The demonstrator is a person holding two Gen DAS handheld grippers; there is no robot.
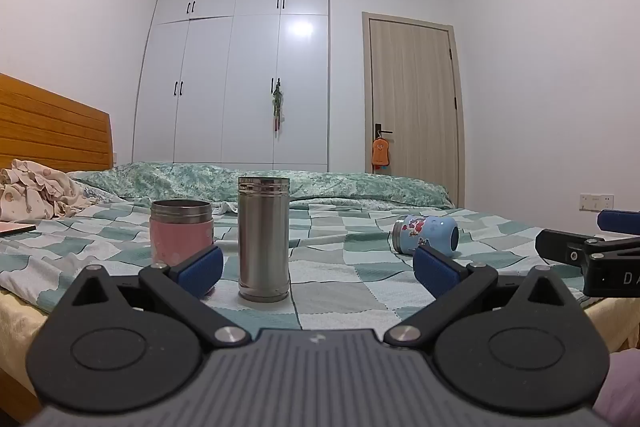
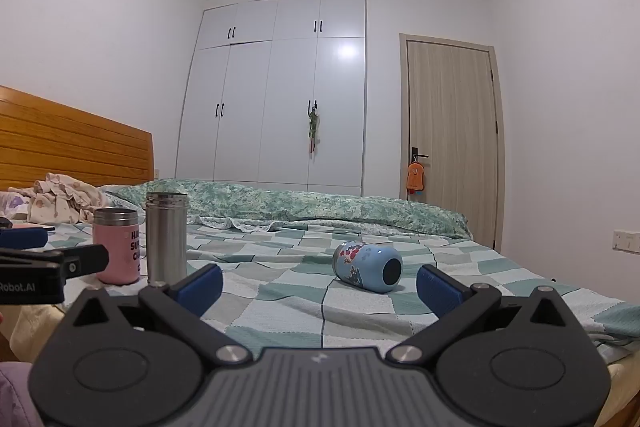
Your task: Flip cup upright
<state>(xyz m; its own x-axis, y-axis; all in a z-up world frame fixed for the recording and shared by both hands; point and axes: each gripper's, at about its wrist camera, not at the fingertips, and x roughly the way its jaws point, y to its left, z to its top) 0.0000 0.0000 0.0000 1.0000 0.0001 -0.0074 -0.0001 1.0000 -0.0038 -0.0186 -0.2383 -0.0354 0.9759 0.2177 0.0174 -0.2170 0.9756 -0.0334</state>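
Note:
A light-blue cup [image 2: 368, 267] with a red and blue print lies on its side on the checkered bedspread, its base toward me; it also shows in the left wrist view [image 1: 426, 233] at the right. My right gripper [image 2: 320, 281] is open and empty, just short of the cup, which sits between and beyond its blue pads [image 2: 440, 287]. My left gripper [image 1: 318, 271] is open and empty, a tall steel cup [image 1: 264, 237] standing upright between its pads [image 1: 202, 269].
A pink cup [image 1: 180, 231] stands upright left of the steel one, seen also in the right wrist view [image 2: 117, 246]. Crumpled clothes [image 2: 66, 197] and a wooden headboard [image 2: 72, 147] are at the left. A rolled quilt [image 2: 300, 205] lies across the far bed.

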